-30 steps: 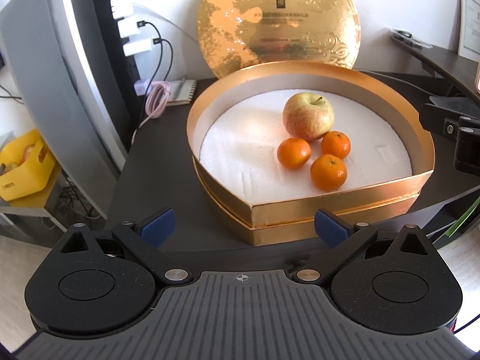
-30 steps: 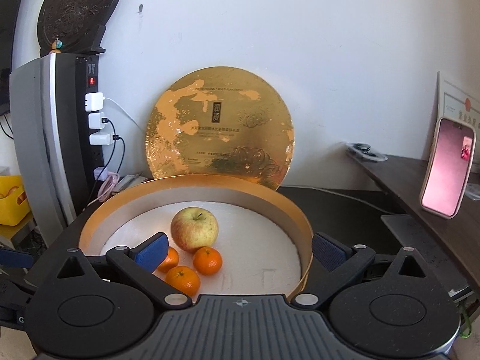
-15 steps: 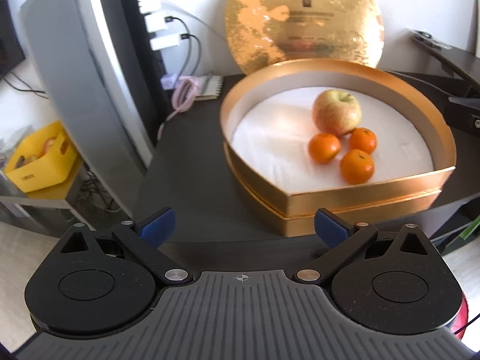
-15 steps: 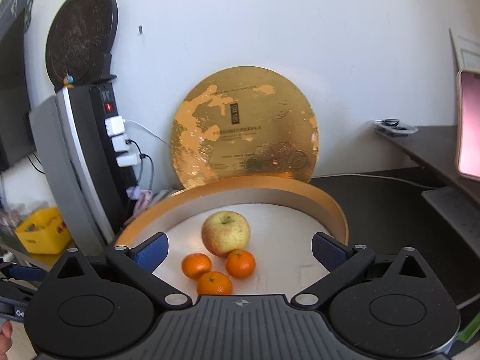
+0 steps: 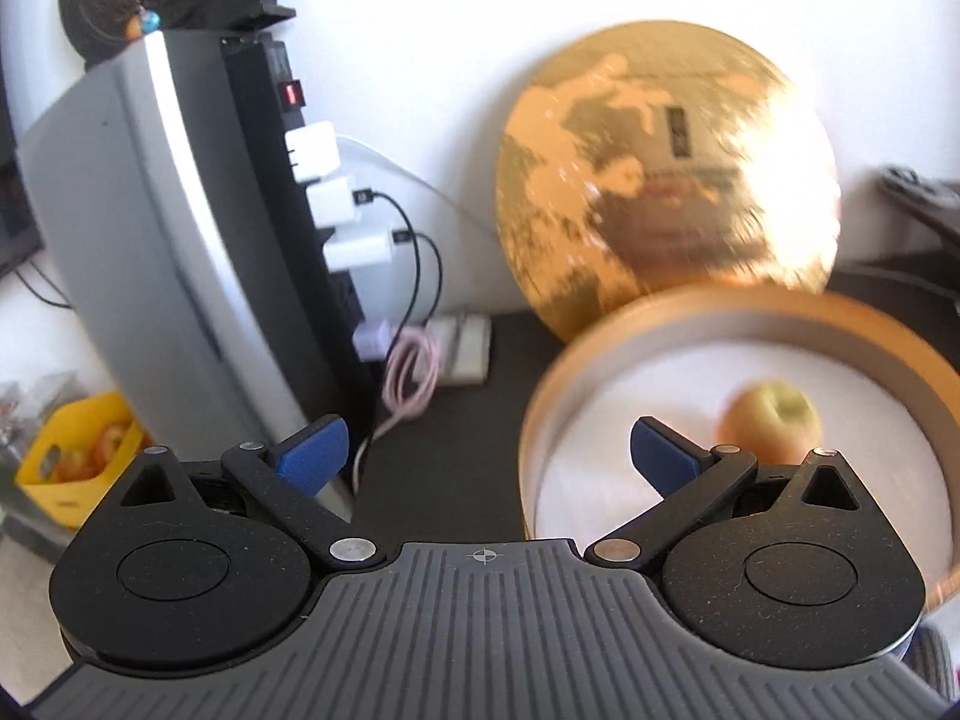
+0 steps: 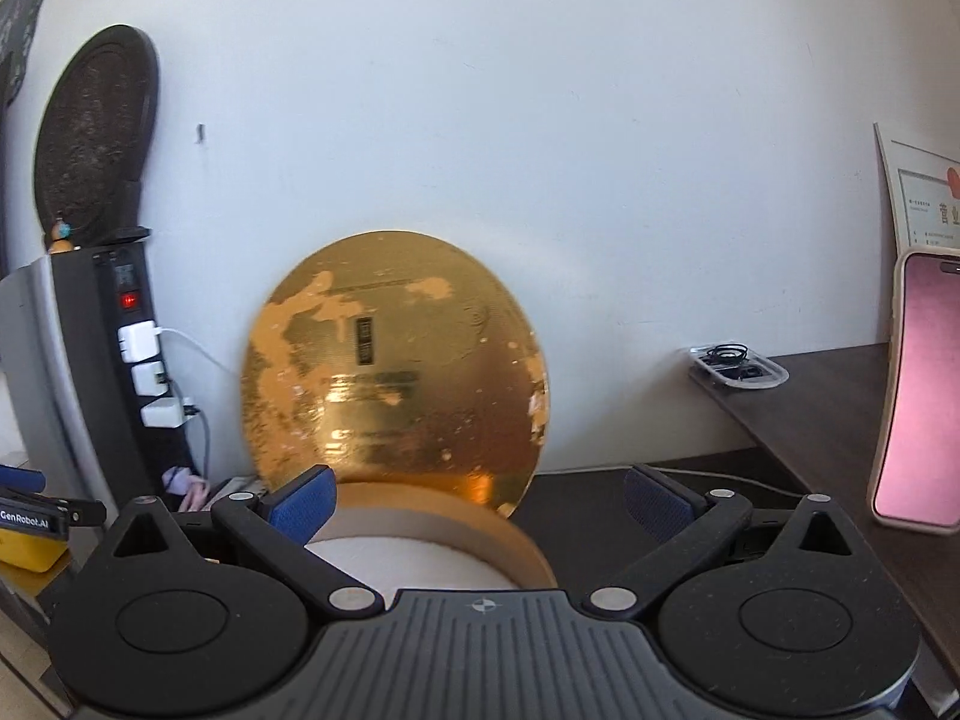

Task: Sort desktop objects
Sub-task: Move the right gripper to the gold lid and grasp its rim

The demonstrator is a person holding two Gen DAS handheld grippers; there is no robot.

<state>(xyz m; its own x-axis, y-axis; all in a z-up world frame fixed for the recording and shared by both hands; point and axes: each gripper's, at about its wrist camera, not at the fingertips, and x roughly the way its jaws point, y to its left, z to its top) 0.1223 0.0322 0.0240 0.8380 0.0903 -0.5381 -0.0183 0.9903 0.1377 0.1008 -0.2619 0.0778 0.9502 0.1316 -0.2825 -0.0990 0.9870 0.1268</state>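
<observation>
A round gold box (image 5: pixel 600 360) with a white lining sits on the dark desk, and a blurred apple (image 5: pixel 771 426) lies inside it. Its gold lid (image 5: pixel 660 180) leans upright against the wall behind. My left gripper (image 5: pixel 486 456) is open and empty, in front of the box's left rim. In the right wrist view the box (image 6: pixel 456 516) shows only its far rim, with the lid (image 6: pixel 390 372) above it. My right gripper (image 6: pixel 477 498) is open and empty, raised over the box's near side. The oranges are hidden.
A grey tower with a black power strip (image 5: pixel 300 180) and white chargers stands left of the box. A pink cable (image 5: pixel 408 378) lies by it. A yellow bin (image 5: pixel 72 456) sits low left. A pink phone (image 6: pixel 918 396) stands on a side desk (image 6: pixel 828 408) at right.
Both grippers tilted upward and drew back from the box. The left view swung left and blurred. The oranges dropped out of sight. Both grippers stayed open.
</observation>
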